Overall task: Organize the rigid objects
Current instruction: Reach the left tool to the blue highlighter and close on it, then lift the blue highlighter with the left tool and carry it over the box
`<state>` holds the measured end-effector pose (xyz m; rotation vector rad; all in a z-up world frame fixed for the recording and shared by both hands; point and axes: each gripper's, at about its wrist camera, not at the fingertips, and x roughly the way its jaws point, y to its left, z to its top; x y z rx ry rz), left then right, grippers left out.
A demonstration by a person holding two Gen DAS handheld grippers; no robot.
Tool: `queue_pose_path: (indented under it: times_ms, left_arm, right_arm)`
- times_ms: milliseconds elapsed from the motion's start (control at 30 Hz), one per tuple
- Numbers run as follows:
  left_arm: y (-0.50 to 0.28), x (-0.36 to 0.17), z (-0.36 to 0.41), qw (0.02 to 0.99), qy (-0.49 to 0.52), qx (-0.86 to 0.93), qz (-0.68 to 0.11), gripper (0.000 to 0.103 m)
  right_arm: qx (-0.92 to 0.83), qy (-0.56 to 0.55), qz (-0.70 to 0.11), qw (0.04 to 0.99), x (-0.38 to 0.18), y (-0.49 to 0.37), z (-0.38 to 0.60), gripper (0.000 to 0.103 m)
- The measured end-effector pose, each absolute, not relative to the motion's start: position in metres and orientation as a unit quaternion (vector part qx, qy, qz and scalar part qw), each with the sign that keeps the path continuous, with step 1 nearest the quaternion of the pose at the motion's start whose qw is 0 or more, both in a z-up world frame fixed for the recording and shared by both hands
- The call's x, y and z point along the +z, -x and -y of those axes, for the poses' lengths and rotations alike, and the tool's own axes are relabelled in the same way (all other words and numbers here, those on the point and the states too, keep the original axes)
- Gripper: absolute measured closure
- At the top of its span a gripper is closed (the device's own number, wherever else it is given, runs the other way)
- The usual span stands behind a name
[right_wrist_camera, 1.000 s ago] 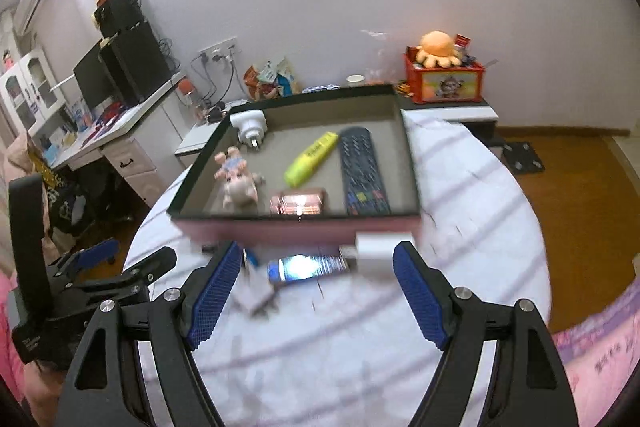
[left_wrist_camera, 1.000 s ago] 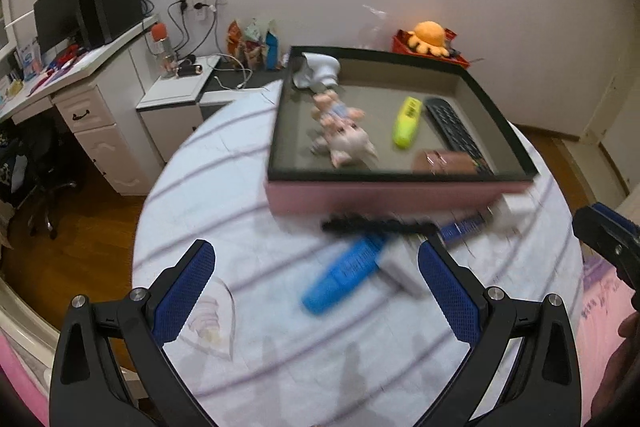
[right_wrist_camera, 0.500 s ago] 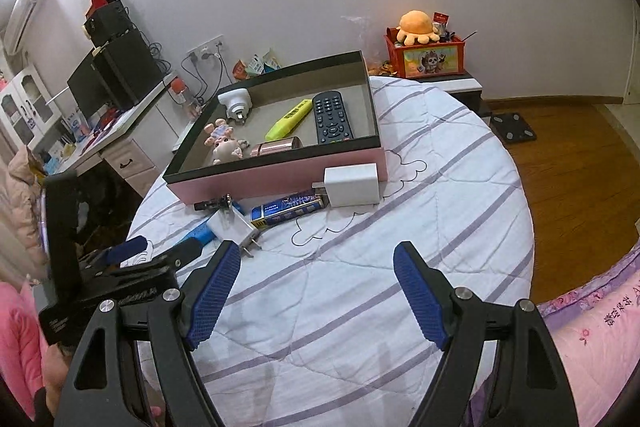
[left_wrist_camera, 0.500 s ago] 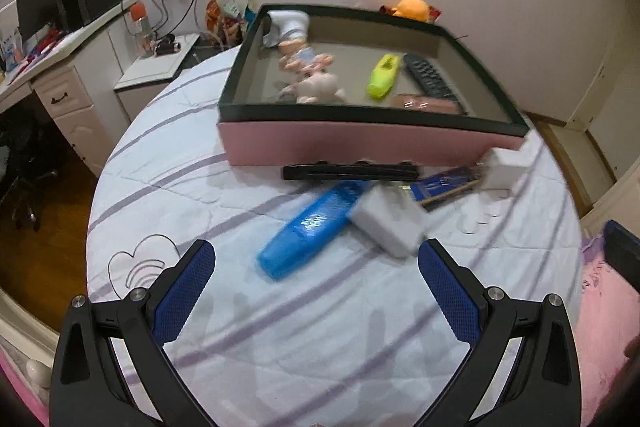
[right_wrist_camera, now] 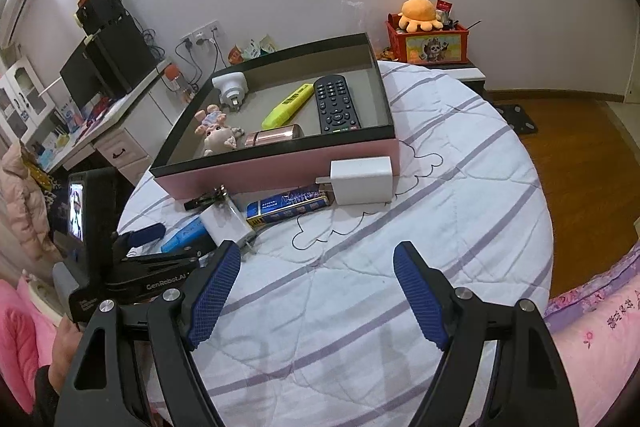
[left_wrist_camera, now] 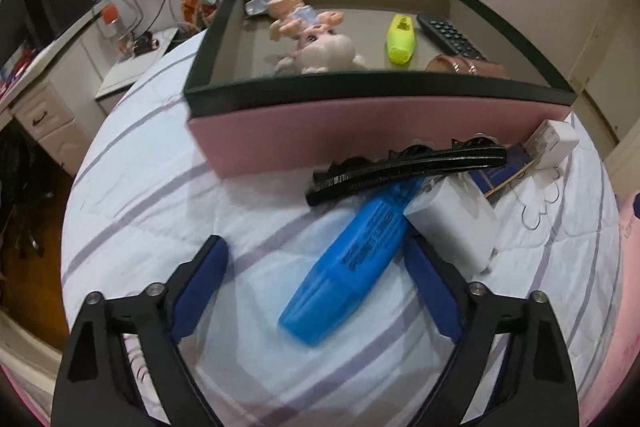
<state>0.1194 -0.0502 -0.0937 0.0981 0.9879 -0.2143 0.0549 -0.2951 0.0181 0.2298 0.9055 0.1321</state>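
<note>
Closer now than 0.5 s back, the left gripper (left_wrist_camera: 316, 287) has dropped toward the loose pile, jaws spread wide with the blue highlighter (left_wrist_camera: 352, 263) lying between them, low center in its view. Over on the right, the right gripper (right_wrist_camera: 316, 291) hangs back above bare quilt, jaws also spread, holding nothing.

Largest first: the pink box (right_wrist_camera: 280, 167) sits upper center on the round bench (right_wrist_camera: 460, 227) and already holds 5 things: remote (right_wrist_camera: 335, 103), yellow highlighter (right_wrist_camera: 289, 106), pig figurine (right_wrist_camera: 216, 135), white plug (right_wrist_camera: 230, 89) and a copper cylinder (right_wrist_camera: 274, 137).

Left outside, by my count, are 5: white charger (right_wrist_camera: 362, 181), white adapter (right_wrist_camera: 226, 225), blue highlighter, dark blue packet (right_wrist_camera: 288, 207) and black hair clip (left_wrist_camera: 404, 171). So roughly half done, I'd say.
</note>
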Motion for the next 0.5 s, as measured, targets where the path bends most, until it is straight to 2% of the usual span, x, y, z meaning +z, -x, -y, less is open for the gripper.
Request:
queue_pose_path:
  times_ms: [233, 367, 500]
  left_arm:
    - [-0.118, -0.091, 0.062, 0.873, -0.081, -0.134, -0.461, 0.044]
    - [-0.113, -0.085, 0.056, 0.867, -0.065, -0.151, -0.47, 0.07]
    - [-0.111, -0.082, 0.041, 0.858, -0.02, -0.172, -0.483, 0.077]
  right_arm:
    - [0.061, -0.106, -0.444, 0.888, 0.014, -0.068, 0.29, 0.023]
    - [0.065, -0.103, -0.445, 0.887, 0.014, -0.072, 0.286, 0.023]
    - [0.066, -0.104, -0.445, 0.887, 0.013, -0.072, 0.286, 0.023]
